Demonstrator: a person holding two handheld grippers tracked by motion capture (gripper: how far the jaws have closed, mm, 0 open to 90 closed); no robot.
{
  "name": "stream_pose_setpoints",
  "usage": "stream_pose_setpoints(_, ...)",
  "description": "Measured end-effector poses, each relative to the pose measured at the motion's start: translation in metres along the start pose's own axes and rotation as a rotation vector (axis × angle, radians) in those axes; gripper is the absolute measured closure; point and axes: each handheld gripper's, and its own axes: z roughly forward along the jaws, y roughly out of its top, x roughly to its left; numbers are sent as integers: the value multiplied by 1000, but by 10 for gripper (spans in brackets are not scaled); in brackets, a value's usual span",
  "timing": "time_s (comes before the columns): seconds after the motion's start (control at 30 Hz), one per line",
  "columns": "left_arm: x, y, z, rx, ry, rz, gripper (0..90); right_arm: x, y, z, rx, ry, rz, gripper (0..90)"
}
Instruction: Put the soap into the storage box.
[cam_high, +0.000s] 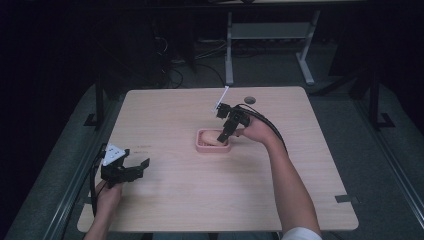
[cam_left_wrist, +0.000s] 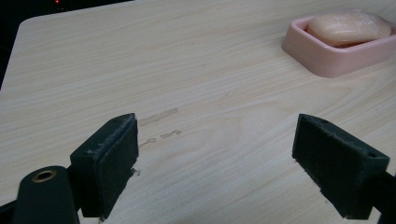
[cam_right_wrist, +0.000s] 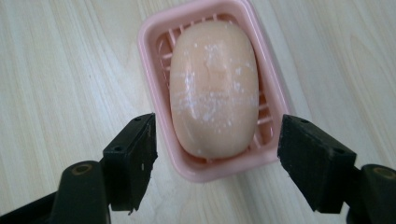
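Bar of soap (cam_right_wrist: 214, 91): peach, white-flecked, lying in the pink soap dish (cam_right_wrist: 154, 51) at centre of the high view, on the wooden bench (cam_high: 200, 200). Right hand-held gripper (cam_right_wrist: 217, 158): hovering over the dish's near end, jaws spread wider than the dish, gripping nothing. Left hand-held gripper (cam_left_wrist: 215, 158): sitting at lower left of the high view, well apart from the dish, jaws spread over bare bench.

The high view looks forward and down over the whole tabletop (cam_high: 175, 190) from afar. The right gripper view looks almost straight down, close above the soap dish (cam_right_wrist: 154, 37). The left gripper view looks low across the tabletop, sharing that dish (cam_left_wrist: 327, 60), seemingly farther off.
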Motion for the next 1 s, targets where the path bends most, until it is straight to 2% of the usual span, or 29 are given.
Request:
stream_pose_setpoints(0.57, -1, 0, 0, -2, -4, -6, 142, 6, -20, -7, 0, -13, 10, 277)
stream_pose_setpoints(0.87, -1, 0, 1, 0, -4, -1, 142, 9, -38, -9, 7, -12, 35, 274)
stream_pose_setpoints(0.9, -1, 0, 1, 0, -4, -2, 142, 9, -40, -9, -4, -12, 23, 275)
stream_pose_setpoints(1.0, -2, 0, 1, 0, -4, -2, 142, 10, -44, -12, -11, -13, 33, 275)
